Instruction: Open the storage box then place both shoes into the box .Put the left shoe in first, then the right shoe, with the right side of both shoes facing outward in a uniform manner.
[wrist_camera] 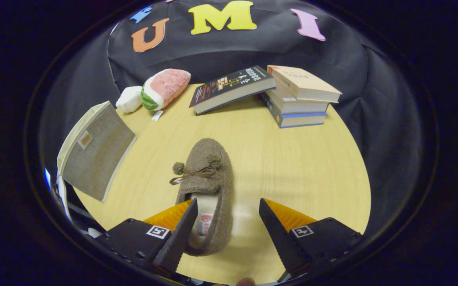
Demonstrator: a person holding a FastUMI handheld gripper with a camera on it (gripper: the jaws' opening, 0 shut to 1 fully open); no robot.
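A brown fuzzy slipper [207, 186] with a bow and two pom-poms lies on the pale wooden table [300, 167], toe pointing away from me. Its heel end sits between my fingers, close against the left finger and apart from the right one. My gripper [228, 208] is open, and neither finger presses the shoe. To the left of the slipper, at the table's edge, stands the grey fabric storage box [94, 153] with a cream rim and a small tan tag; I cannot tell whether its lid is up.
At the far side of the table a dark book [231, 88] leans on a stack of three books [298, 97]. A watermelon-slice plush [165, 88] and a white plush piece [129, 99] lie far left. Black cloth walls surround the table.
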